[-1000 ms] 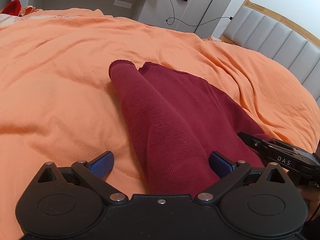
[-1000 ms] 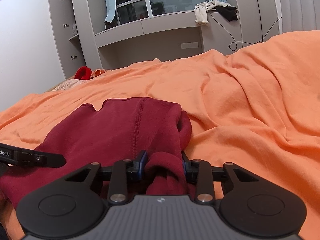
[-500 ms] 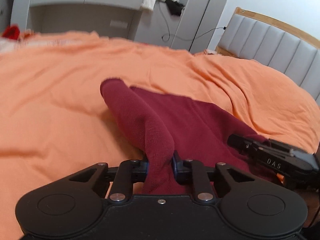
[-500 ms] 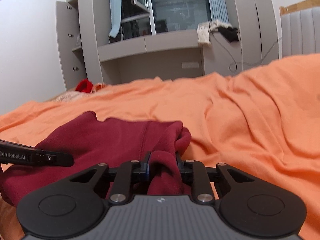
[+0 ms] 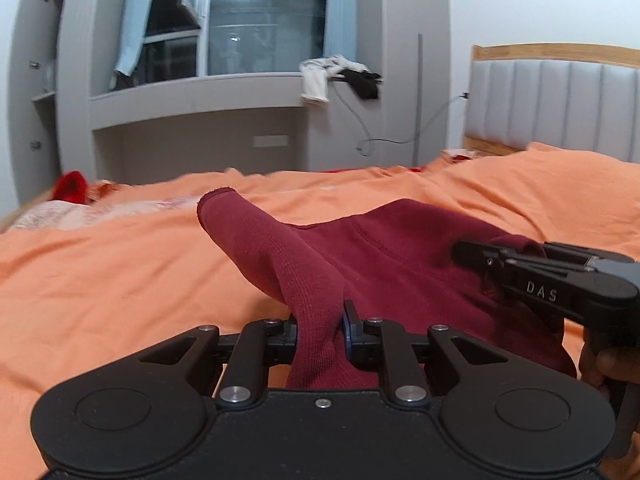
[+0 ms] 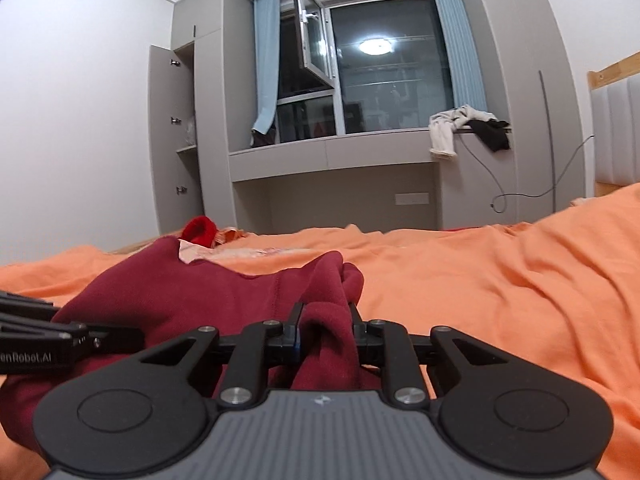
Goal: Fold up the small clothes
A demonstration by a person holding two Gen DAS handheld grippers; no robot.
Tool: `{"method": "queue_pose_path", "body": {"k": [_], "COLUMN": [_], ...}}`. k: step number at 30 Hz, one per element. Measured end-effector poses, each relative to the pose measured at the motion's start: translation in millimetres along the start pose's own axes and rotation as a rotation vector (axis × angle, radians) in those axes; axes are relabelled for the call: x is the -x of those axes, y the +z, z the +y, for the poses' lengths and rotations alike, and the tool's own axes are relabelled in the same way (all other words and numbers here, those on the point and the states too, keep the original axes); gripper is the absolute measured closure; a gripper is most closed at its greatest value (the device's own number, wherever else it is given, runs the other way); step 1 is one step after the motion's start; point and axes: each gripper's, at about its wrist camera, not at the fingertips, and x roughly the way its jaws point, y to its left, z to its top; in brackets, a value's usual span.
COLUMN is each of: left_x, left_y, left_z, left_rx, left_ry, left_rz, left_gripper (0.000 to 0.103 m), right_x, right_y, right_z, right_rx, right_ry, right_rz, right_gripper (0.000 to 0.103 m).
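Observation:
A dark red knit garment [image 5: 360,252] lies bunched on the orange bed cover [image 5: 120,272], partly lifted off it. My left gripper [image 5: 320,326] is shut on a fold of its sleeve, whose cuff [image 5: 216,200] sticks out ahead. In the right wrist view the same garment [image 6: 192,288] fills the lower left, and my right gripper [image 6: 325,330] is shut on a bunched edge of it. Each gripper shows in the other's view: the right one [image 5: 464,254] at the right, the left one [image 6: 132,334] at the left.
The orange cover [image 6: 500,288] spreads wide to the right. A bright red item [image 6: 198,230] and pale cloth lie at the bed's far left. A padded headboard [image 5: 552,108] stands right. Clothes [image 6: 460,124] hang off the grey window ledge, a cable below.
The left gripper has shut on the sleeve it straddled open a second ago. Both grippers have risen and tilted up, lifting the garment; the window and wall now fill the upper views.

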Motion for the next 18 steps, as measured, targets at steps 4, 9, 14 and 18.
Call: {"method": "queue_pose_path", "body": {"k": [4, 9, 14, 18], "left_x": [-5.8, -13.5, -15.8, -15.3], "left_y": [-0.9, -14.4, -21.5, -24.2], "left_z": [21.3, 42.0, 43.0, 42.7], "left_rx": [0.052, 0.085, 0.071, 0.068], "left_ry": [0.041, 0.049, 0.058, 0.064], "left_rz": [0.032, 0.112, 0.125, 0.128], "left_gripper": [0.084, 0.082, 0.081, 0.079], "right_x": [-22.3, -36.9, -39.1, -39.5], "right_y": [-2.8, -14.5, -19.9, -22.3], "right_z": [14.1, 13.6, 5.7, 3.2], "right_rx": [0.028, 0.031, -0.025, -0.038], "right_ry": [0.024, 0.016, 0.010, 0.004], "right_rz": [0.028, 0.102, 0.140, 0.152], "right_gripper": [0.082, 0.081, 0.079, 0.076]}}
